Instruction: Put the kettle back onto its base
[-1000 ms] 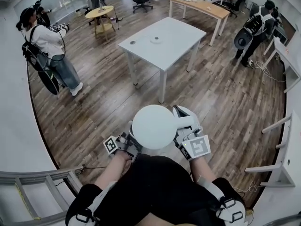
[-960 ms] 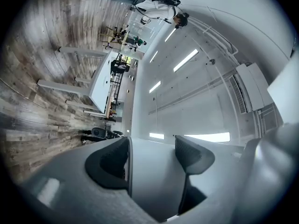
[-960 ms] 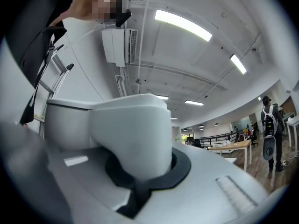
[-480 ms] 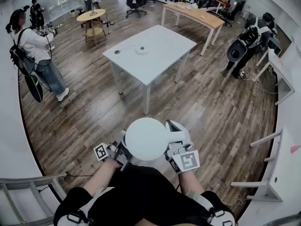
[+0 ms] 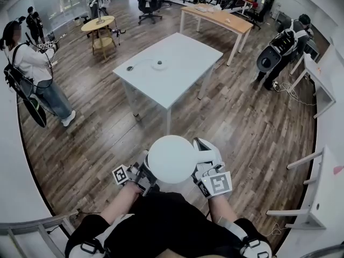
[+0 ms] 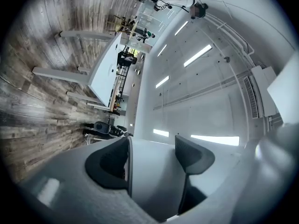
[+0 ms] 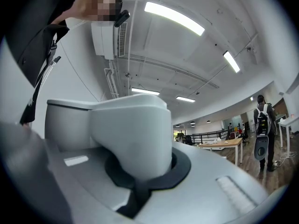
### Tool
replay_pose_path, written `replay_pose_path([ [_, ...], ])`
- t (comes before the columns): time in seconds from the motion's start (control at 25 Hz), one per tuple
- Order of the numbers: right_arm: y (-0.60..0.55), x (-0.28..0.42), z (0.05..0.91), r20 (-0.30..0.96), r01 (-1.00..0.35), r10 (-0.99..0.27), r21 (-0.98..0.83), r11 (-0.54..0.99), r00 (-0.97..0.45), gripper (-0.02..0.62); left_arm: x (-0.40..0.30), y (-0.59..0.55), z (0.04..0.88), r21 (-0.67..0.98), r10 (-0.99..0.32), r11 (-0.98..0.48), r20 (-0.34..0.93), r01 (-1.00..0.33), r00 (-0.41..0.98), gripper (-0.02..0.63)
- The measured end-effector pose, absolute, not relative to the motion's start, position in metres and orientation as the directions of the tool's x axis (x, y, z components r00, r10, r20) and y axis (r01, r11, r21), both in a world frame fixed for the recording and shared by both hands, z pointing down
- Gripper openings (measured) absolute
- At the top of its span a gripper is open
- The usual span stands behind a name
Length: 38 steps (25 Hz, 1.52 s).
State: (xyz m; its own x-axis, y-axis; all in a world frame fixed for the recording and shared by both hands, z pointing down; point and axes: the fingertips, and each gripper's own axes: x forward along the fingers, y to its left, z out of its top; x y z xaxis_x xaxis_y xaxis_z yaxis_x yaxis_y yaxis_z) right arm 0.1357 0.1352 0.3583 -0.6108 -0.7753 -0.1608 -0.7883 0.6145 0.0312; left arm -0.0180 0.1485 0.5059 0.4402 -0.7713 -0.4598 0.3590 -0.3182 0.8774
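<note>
1. Leftmost, left gripper (image 5: 146, 171): jaws are clamped against the white kettle (image 5: 172, 159), its wall filling their gap.
2. Kettle is held between both grippers over floor (image 5: 252, 122), well apart from base (image 5: 158, 64) on table (image 5: 188, 58).
3. Right gripper (image 5: 200, 157): jaws are pinched on its handle (image 7: 131, 129).

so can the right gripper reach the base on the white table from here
Probably not from here. The right gripper holds the kettle near the person's body, and the base sits far off on the white table. Only bare floor lies between, so walking closer should do it.
</note>
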Motion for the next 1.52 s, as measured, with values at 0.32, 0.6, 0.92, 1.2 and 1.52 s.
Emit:
replay_pose_path([
  [0.32,0.064,0.117,0.353,-0.168,-0.807,-0.792,0.056,0.587,-0.587,0.005,-0.034,0.068,0.504,0.862,-0.741,-0.328,-0.488,0.387,0.461,0.322],
  [0.6,0.002,0.078,0.344,-0.180,-0.807,-0.788,0.068,0.587,-0.589,0.005,-0.069,0.000,0.498,0.848,-0.726,-0.353,-0.514,0.395,0.457,0.321],
  [0.92,-0.051,0.034,0.345,-0.176,-0.794,-0.776,0.084,0.601,-0.606,0.005,-0.115,-0.050,0.498,0.854,-0.740,-0.348,-0.504,0.387,0.445,0.321],
  [1.2,-0.089,0.026,0.352,-0.163,-0.804,-0.788,0.078,0.590,-0.594,0.005,-0.122,-0.088,0.503,0.858,-0.739,-0.333,-0.495,0.390,0.457,0.322],
  [1.52,-0.152,0.025,0.367,-0.157,-0.773,-0.760,0.051,0.632,-0.631,0.005,-0.126,-0.140,0.512,0.871,-0.770,-0.333,-0.472,0.361,0.429,0.322],
])
